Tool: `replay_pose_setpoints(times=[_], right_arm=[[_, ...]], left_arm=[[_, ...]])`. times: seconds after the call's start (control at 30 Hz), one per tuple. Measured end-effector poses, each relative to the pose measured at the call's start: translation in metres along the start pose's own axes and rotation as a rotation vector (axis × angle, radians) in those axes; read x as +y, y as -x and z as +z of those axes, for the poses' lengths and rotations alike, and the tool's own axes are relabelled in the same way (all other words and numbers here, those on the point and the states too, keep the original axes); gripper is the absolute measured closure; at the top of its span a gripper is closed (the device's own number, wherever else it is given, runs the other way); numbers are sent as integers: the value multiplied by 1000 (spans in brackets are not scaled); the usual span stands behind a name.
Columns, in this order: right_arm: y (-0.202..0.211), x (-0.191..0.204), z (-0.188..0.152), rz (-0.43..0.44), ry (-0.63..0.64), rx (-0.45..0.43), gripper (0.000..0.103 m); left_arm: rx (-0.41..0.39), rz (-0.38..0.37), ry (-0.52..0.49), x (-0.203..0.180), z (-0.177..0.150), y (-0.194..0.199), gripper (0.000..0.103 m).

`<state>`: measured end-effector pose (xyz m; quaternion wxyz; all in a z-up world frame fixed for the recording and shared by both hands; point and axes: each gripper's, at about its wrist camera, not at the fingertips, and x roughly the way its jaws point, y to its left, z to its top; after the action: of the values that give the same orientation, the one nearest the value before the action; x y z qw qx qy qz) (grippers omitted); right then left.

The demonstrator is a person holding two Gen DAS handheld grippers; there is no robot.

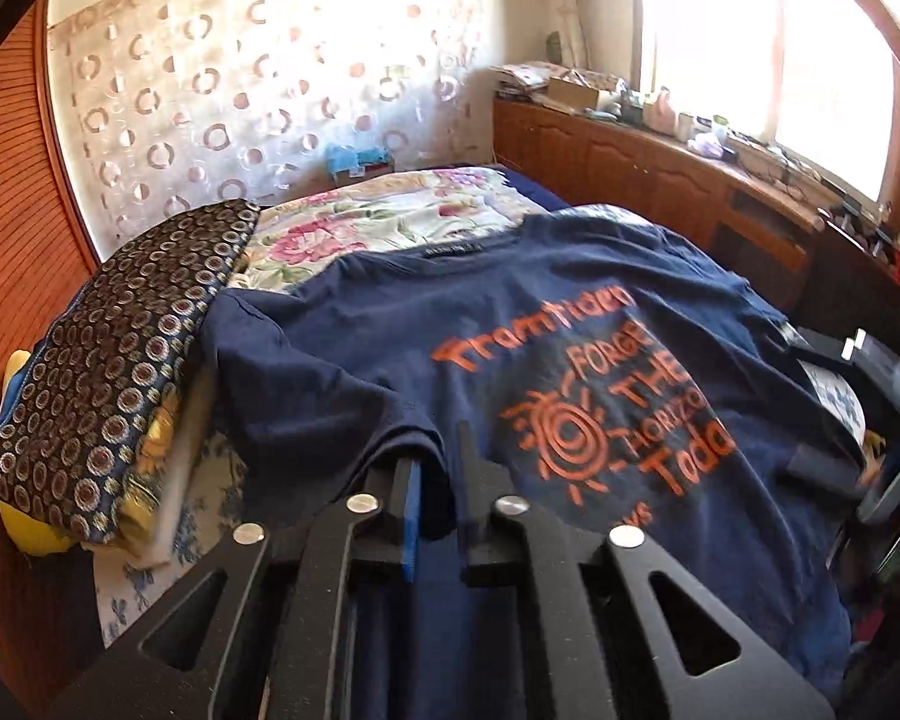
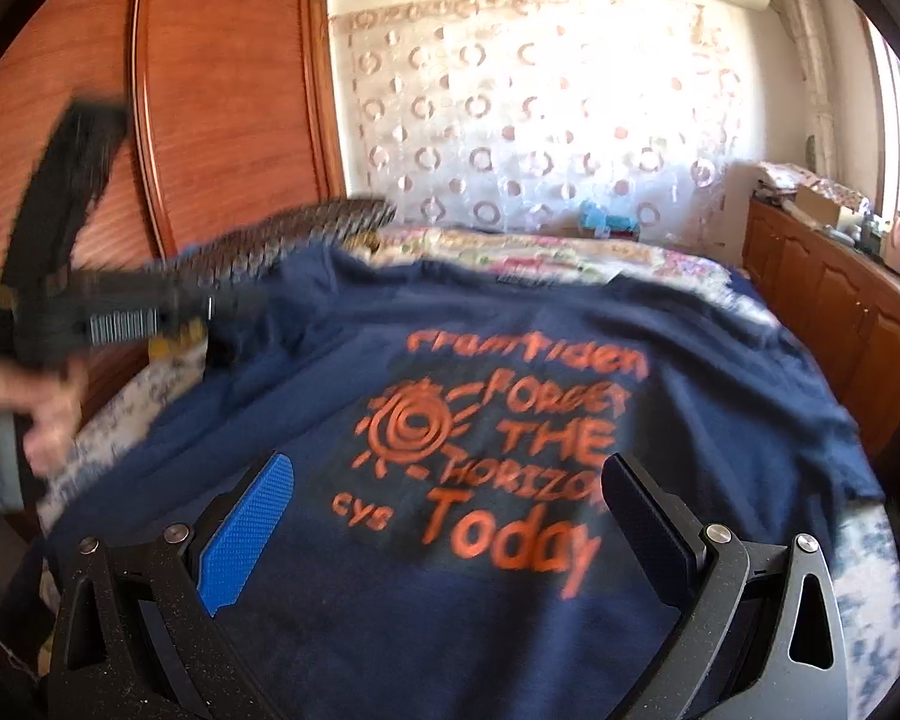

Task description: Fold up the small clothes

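- Lying mostly flat on the bed (image 2: 870, 570), the navy T-shirt (image 1: 390, 324) is showing no finished fold.
- The left gripper (image 1: 435, 480) is pinching 1 sleeve fold.
- The right gripper (image 2: 450, 516) is hovering, jaws spread, gripping nothing.

a home bedroom: a bed (image 1: 390, 210) with floral bedding lies ahead of the left claw, a patterned sheer curtain (image 1: 240, 90) beyond it, a wooden wardrobe (image 2: 222, 90) to the left, and a cluttered low cabinet (image 1: 660, 168) under the window at right.
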<state>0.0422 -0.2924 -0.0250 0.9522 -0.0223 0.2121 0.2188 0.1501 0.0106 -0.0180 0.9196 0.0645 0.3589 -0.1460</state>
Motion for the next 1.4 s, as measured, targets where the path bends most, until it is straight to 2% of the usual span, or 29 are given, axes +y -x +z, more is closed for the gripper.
replay_pose_setpoints(times=[0.1, 0.2, 0.23, 0.33, 0.37, 0.43, 0.7, 0.87, 0.97, 1.13, 1.23, 1.4], right_arm=[[19, -3, 10, -19, 15, -40, 1], [30, -3, 15, -35, 31, -59, 1], [32, -4, 15, -37, 34, -62, 1], [32, -3, 16, -43, 40, -67, 1], [32, -3, 16, -44, 40, -69, 1], [31, -2, 18, -44, 42, -70, 1], [23, 1, 26, -29, 79, -67, 1], [-2, 14, 34, 50, 127, -33, 4], [-28, 26, 39, 137, 164, 16, 15], [-78, 54, 51, 282, 239, 108, 43], [-110, 77, 57, 373, 283, 160, 55], [-171, 113, 67, 465, 330, 254, 65]], left_arm=[[-7, -17, -26, -10, -3, 6, 87], [-24, -18, -34, -13, -7, 16, 73], [-29, -23, -33, -13, -7, 18, 60], [-39, -13, -29, -12, -9, 20, 42], [-35, -1, -29, -10, -12, 21, 30], [-35, 15, -20, -4, -17, 21, 23], [28, 26, 50, 29, -48, 10, 21], [40, 46, 93, 48, -69, 13, 21], [47, 59, 119, 60, -79, 16, 21], [68, 89, 139, 75, -96, 19, 21], [76, 96, 155, 82, -105, 21, 21], [90, 103, 188, 95, -116, 23, 21]])
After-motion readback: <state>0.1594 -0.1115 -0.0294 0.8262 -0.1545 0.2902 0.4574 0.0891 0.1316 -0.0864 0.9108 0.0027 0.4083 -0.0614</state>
